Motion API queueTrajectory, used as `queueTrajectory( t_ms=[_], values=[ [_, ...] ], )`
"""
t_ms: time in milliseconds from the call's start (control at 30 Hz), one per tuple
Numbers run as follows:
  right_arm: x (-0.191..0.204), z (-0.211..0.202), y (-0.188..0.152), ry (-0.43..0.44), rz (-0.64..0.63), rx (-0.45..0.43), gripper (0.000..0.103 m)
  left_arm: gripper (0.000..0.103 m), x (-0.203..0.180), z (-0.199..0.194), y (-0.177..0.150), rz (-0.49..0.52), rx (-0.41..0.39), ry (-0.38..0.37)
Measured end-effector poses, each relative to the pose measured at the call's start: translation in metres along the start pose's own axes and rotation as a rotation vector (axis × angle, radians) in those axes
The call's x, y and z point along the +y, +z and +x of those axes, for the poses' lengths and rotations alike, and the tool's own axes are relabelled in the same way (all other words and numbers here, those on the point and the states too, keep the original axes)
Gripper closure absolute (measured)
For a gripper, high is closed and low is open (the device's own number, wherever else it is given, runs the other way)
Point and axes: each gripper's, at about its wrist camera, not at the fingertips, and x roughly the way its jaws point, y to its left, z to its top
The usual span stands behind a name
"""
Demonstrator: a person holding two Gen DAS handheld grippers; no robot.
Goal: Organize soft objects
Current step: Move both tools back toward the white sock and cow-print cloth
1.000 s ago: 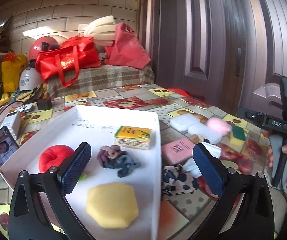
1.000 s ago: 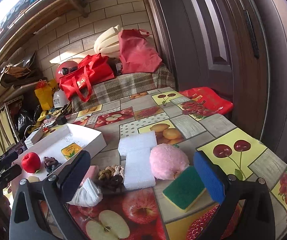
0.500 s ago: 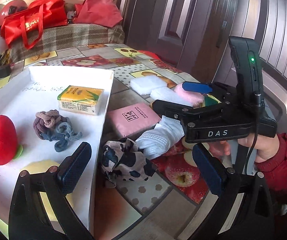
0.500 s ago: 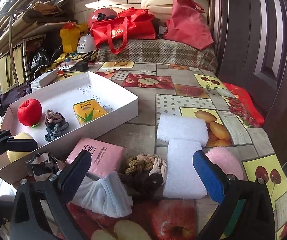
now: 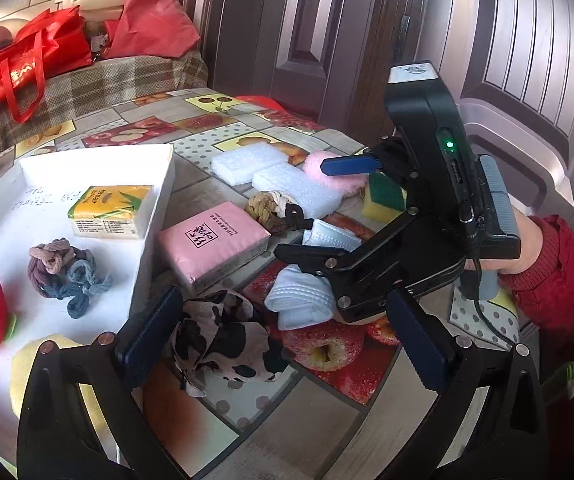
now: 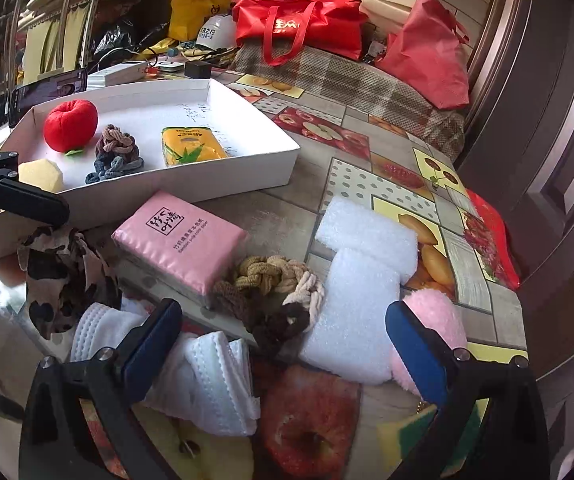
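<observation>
A white tray point(image 5: 159, 200) holds a red plush apple point(image 6: 71, 124), knotted hair ties point(image 6: 117, 152), a yellow tissue pack point(image 6: 191, 148) and a yellow sponge point(image 6: 41, 176). On the table lie a cow-print scrunchie point(image 5: 219, 336), a pink tissue pack point(image 6: 179, 240), white masks point(image 6: 211, 380), a braided brown scrunchie point(image 6: 275, 292), white foam blocks point(image 6: 359, 280), a pink puff point(image 6: 435, 320) and a green-yellow sponge point(image 5: 383, 196). My left gripper point(image 5: 283, 352) is open over the cow-print scrunchie. My right gripper point(image 6: 283, 348) is open above the masks and braided scrunchie.
Red bags point(image 6: 299, 20) and a plaid-covered bench point(image 6: 359, 80) stand behind the table. A dark door point(image 5: 327, 40) is at the right. A phone point(image 6: 47, 92) and small devices lie beyond the tray. The table edge runs close under both grippers.
Both grippers have moved in toward the pile of soft things by the tray. The right gripper has dropped lower over the masks. Both stay open.
</observation>
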Motion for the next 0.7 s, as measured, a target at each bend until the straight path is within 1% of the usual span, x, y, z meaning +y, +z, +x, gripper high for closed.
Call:
queueTrajectory(
  t_ms=[67,100,133,267,333,367,400,467,533,600,633,700],
  values=[
    [-0.002,-0.011,-0.01,0.003,-0.022,-0.012,0.001,0.001,0.001,0.006,0.0,-0.017,0.03,-0.011],
    [-0.002,-0.016,-0.014,0.012,-0.031,-0.015,0.001,0.001,0.002,0.01,0.0,-0.036,0.054,-0.037],
    [-0.002,-0.021,-0.017,0.016,-0.041,-0.015,0.001,0.001,0.0,0.011,-0.001,-0.033,0.066,-0.046],
    [-0.003,-0.037,-0.029,0.005,-0.064,-0.022,0.001,0.001,-0.024,0.014,-0.006,0.034,0.114,-0.057],
    [-0.007,-0.048,-0.031,-0.018,-0.043,-0.063,0.001,0.001,-0.033,0.009,-0.009,0.05,0.109,-0.059],
    [-0.013,-0.056,-0.032,-0.021,-0.008,-0.095,0.001,0.001,-0.036,0.003,-0.009,0.057,0.083,-0.055],
    [-0.02,-0.063,-0.033,-0.003,0.041,-0.123,0.001,0.001,-0.038,-0.005,-0.009,0.062,0.05,-0.044],
    [-0.033,-0.075,-0.038,0.07,0.144,-0.163,0.001,0.001,-0.038,-0.018,-0.011,0.058,0.003,-0.039],
    [-0.039,-0.08,-0.042,0.159,0.189,-0.171,0.001,0.001,-0.037,-0.022,-0.016,0.067,0.015,-0.04],
    [-0.032,-0.079,-0.045,0.249,0.168,-0.153,0.001,0.001,-0.038,-0.018,-0.018,0.083,0.053,-0.031],
    [-0.026,-0.078,-0.046,0.277,0.143,-0.14,0.001,0.001,-0.038,-0.016,-0.018,0.086,0.063,-0.035],
    [-0.012,-0.074,-0.045,0.305,0.079,-0.113,0.001,0.001,-0.041,-0.011,-0.016,0.098,0.077,-0.03]
  ],
)
